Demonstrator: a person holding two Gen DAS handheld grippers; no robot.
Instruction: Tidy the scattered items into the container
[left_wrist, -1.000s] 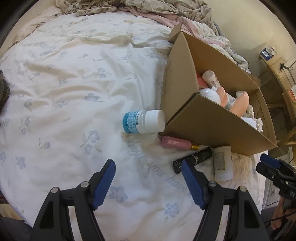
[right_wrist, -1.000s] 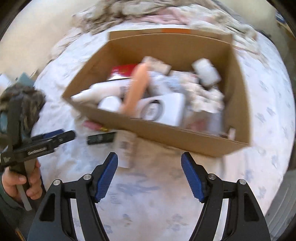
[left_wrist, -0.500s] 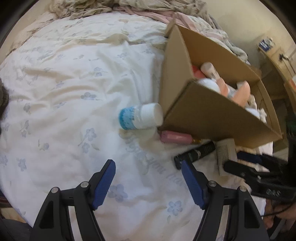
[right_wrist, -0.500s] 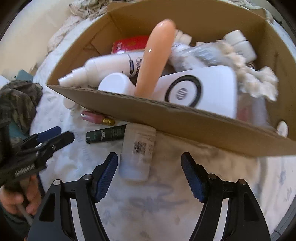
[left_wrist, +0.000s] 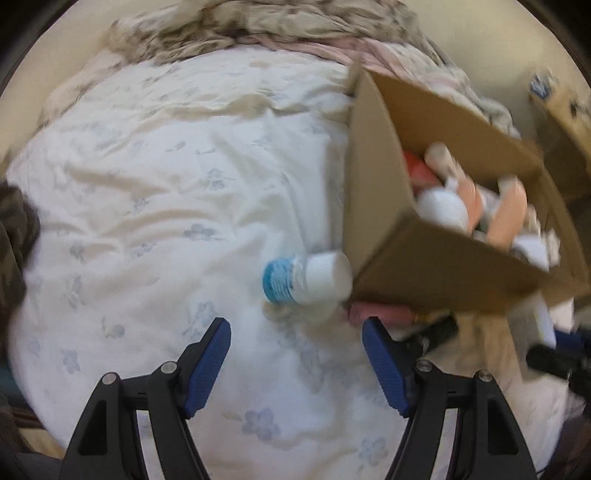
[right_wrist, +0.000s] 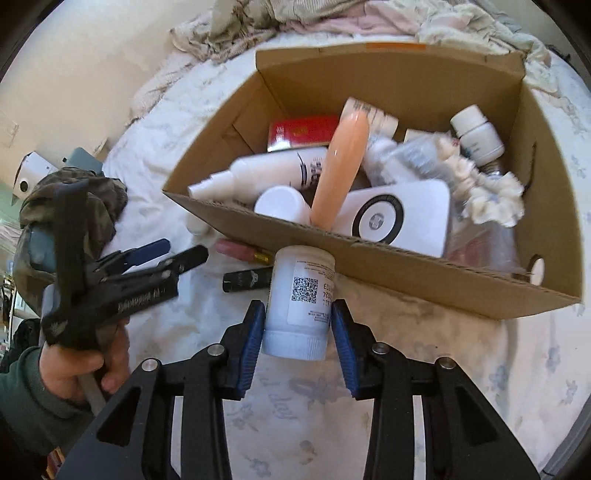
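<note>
A cardboard box (right_wrist: 406, 266) full of bottles and tubes stands on the flowered bedsheet. Just in front of its near wall lies a white bottle with a QR label (right_wrist: 299, 306). My right gripper (right_wrist: 297, 332) is closing on it, and both blue pads touch its sides. A pink tube (right_wrist: 236, 249) and a black tube (right_wrist: 247, 280) lie to the left by the box. My left gripper (left_wrist: 295, 354) hangs open over the sheet. A blue-labelled white bottle (left_wrist: 306, 277) lies a little ahead of it, against the box corner (left_wrist: 424, 273).
Crumpled blankets (left_wrist: 258, 26) are heaped behind the box. A dark camouflage cloth (right_wrist: 92, 195) lies at the left, near the hand holding the left gripper (right_wrist: 162, 254). Wooden furniture (left_wrist: 561, 110) stands past the bed on the right. Open sheet spreads left of the box.
My right gripper came down to the white QR bottle and narrowed its jaws around it. The left gripper tilted a little toward the blue-labelled bottle and stayed open.
</note>
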